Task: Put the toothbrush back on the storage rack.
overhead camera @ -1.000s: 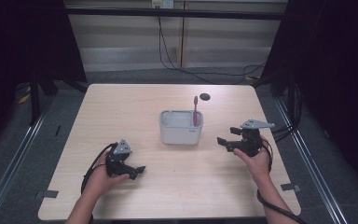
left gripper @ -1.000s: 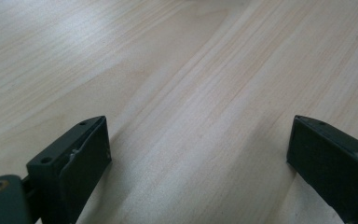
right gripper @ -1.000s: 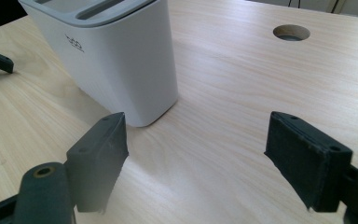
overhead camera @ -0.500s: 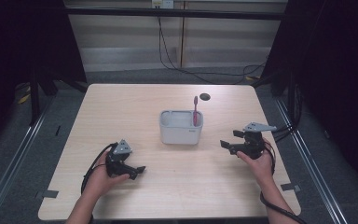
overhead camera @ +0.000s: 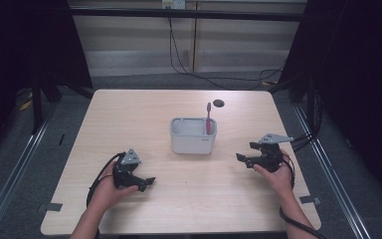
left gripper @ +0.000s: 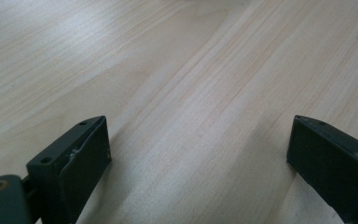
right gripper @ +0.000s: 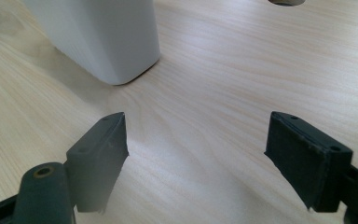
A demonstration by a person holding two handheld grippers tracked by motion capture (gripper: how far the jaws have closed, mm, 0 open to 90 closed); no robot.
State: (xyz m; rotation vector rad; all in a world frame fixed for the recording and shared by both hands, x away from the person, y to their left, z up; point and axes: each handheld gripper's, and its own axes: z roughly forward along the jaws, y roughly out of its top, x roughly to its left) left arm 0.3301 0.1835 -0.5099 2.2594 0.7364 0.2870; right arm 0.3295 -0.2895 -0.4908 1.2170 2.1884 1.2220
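A pale wood-grain table (overhead camera: 129, 114), smooth and square-cornered, carries a white plastic holder (overhead camera: 192, 135) with rounded corners at its centre, a pink toothbrush (overhead camera: 208, 118) standing upright in its right end. The right gripper (overhead camera: 244, 152) hovers just right of the holder, its matte black jaws spread wide with nothing between them; the right gripper view has the holder's curved base (right gripper: 107, 42) ahead and to the left. The left gripper (overhead camera: 146, 182) rests near the front-left of the table, jaws likewise parted over bare board (left gripper: 191, 93). A small dark round hole (overhead camera: 219, 103) marks the far side. Broad clear wood surrounds the holder on all sides.
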